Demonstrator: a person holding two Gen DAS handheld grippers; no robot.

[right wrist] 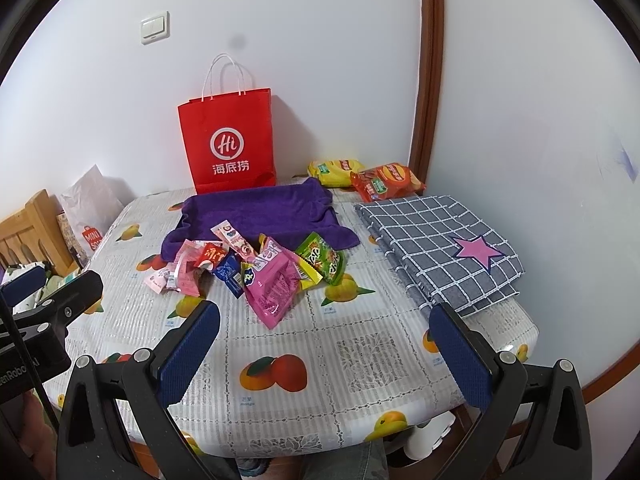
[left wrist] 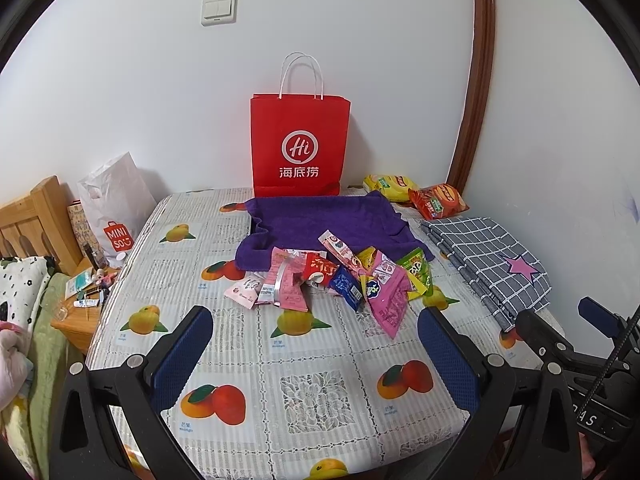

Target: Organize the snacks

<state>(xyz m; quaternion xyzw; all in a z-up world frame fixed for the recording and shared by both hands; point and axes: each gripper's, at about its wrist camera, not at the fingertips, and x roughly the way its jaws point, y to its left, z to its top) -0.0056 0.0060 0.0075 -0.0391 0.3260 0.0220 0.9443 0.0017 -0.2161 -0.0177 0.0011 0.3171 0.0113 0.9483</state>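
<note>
A pile of small snack packets (left wrist: pixel 336 280) lies on the table in front of a purple towel (left wrist: pixel 320 224); it also shows in the right wrist view (right wrist: pixel 256 268), by the towel (right wrist: pixel 260 212). A red paper bag (left wrist: pixel 298 144) (right wrist: pixel 230 144) stands upright at the wall behind. A yellow chip bag (left wrist: pixel 386 186) (right wrist: pixel 332 170) and a red chip bag (left wrist: pixel 438 200) (right wrist: pixel 386 182) lie at the back right. My left gripper (left wrist: pixel 316 320) is open and empty, above the table short of the pile. My right gripper (right wrist: pixel 324 316) is open and empty, to the pile's right.
A folded grey checked cloth with a pink star (left wrist: pixel 492 264) (right wrist: pixel 440 248) lies at the table's right side. The table has a fruit-print cover (left wrist: pixel 304 380) (right wrist: pixel 360 360). A white Miniso bag (left wrist: pixel 114 208) and a cluttered nightstand (left wrist: pixel 80 312) stand left of it.
</note>
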